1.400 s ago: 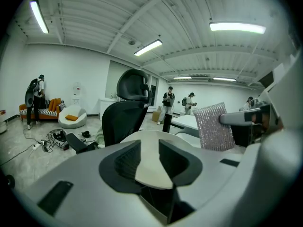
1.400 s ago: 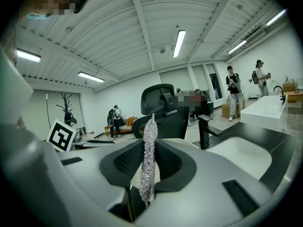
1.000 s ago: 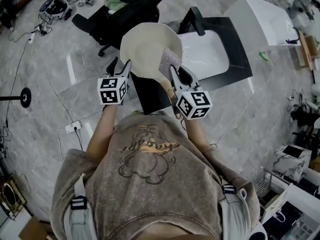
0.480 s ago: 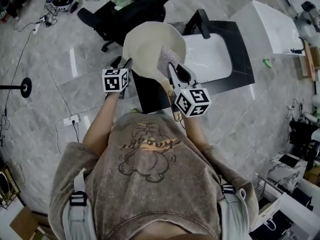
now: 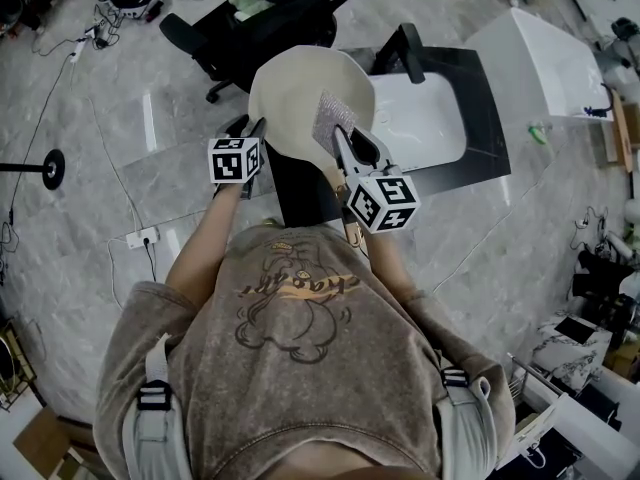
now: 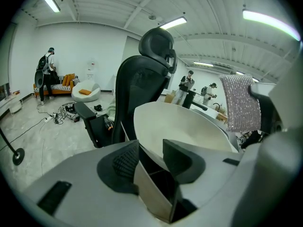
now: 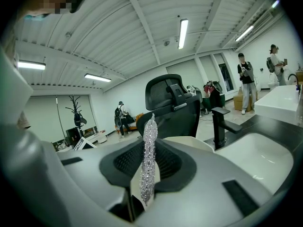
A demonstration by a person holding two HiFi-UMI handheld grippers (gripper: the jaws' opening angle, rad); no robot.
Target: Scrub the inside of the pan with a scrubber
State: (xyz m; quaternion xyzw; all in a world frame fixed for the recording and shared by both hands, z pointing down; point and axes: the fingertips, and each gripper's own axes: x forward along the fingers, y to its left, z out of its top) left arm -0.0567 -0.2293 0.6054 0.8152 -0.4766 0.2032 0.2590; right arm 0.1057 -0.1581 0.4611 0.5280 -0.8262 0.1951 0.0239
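Note:
A cream pan [image 5: 297, 93] hangs tilted above the sink, its inside facing me. Its tan handle [image 6: 152, 193] runs between the jaws of my left gripper [image 6: 151, 148]; they hold it and are closing tighter. In the head view the left gripper [image 5: 254, 130] sits at the pan's lower left rim. My right gripper [image 5: 340, 140] is shut on a silvery glittering scrubber [image 5: 335, 118], which lies against the right side of the pan's inside. Seen from the right gripper [image 7: 149, 161], the scrubber [image 7: 149, 145] stands edge-on between the pads. It also shows at the right of the left gripper view as the scrubber [image 6: 241, 103].
A white sink basin [image 5: 425, 118] is set in a black counter [image 5: 485, 108], with a black faucet [image 5: 405, 43] behind it. A black office chair [image 5: 270, 8] stands just beyond the pan. Cables lie on the grey floor, and people stand far off in the room.
My left gripper has shifted a little up and toward the pan. The pan and the scrubber have kept nearly the same place.

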